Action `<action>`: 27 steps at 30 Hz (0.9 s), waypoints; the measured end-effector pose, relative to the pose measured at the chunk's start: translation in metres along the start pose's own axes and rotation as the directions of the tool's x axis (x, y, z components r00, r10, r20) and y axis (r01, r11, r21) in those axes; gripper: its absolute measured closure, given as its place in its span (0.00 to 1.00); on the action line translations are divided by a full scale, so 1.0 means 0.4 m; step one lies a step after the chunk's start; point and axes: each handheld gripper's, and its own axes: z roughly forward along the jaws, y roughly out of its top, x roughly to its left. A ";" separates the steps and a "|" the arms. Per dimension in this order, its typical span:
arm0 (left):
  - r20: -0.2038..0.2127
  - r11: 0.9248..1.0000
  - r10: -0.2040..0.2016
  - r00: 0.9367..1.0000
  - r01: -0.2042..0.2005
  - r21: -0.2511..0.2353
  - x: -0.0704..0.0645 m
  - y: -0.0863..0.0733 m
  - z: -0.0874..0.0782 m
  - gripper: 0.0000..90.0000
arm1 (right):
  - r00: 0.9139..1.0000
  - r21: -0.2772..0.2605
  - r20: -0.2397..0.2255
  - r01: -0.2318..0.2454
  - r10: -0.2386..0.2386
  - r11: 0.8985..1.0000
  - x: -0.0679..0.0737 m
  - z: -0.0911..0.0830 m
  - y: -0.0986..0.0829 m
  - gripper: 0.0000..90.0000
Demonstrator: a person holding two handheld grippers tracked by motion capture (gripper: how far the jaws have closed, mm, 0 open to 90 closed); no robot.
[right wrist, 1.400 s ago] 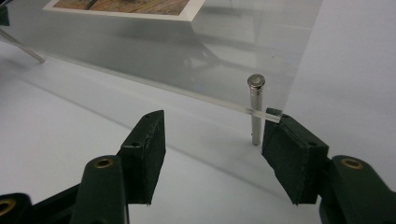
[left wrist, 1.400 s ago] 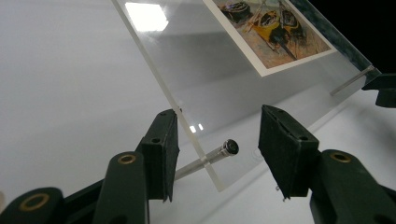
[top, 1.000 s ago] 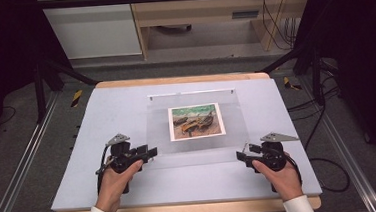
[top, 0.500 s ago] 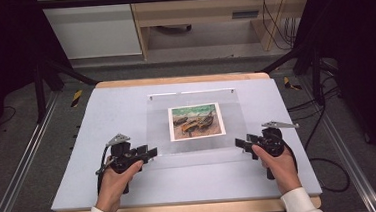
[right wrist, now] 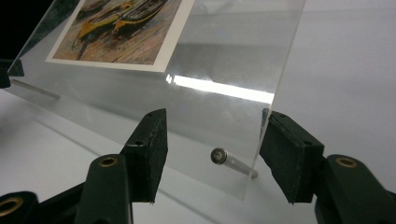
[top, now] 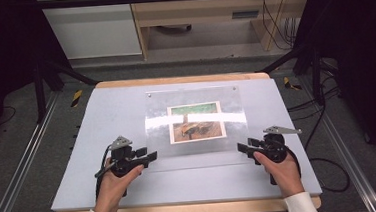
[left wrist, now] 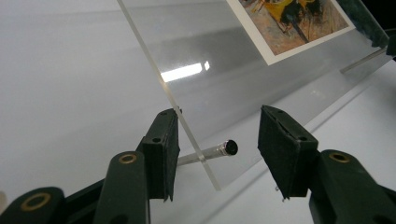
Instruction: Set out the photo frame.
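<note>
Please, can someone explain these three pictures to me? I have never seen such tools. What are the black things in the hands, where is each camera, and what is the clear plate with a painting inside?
A person sits at a table and holds a hand tool in each hand: the left gripper and the right gripper, each with two black jaws. The high view looks down from above. The two other views come from small cameras that ride on the grippers, looking along the jaws. On the table stands a clear acrylic frame, tilted, with a print of boats inside. Both grippers are open, each with a lower corner of the frame and a metal standoff pin between its jaws. Nothing is squeezed yet.
</note>
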 end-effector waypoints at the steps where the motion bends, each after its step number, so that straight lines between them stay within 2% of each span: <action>1: -0.003 1.000 0.006 1.000 -0.006 0.001 -0.002 -0.001 -0.001 0.53 | 1.000 0.002 0.003 0.010 -0.010 1.000 0.001 -0.002 -0.001 0.48; 17: -0.038 0.999 0.053 0.998 -0.053 0.013 -0.024 -0.022 -0.019 0.59 | 0.996 0.019 0.052 0.074 -0.075 0.997 0.028 -0.023 -0.028 0.52; 27: -0.056 0.997 0.075 0.996 -0.074 0.014 -0.034 -0.033 -0.025 0.61 | 0.993 0.025 0.076 0.093 -0.094 0.995 0.040 -0.030 -0.043 0.54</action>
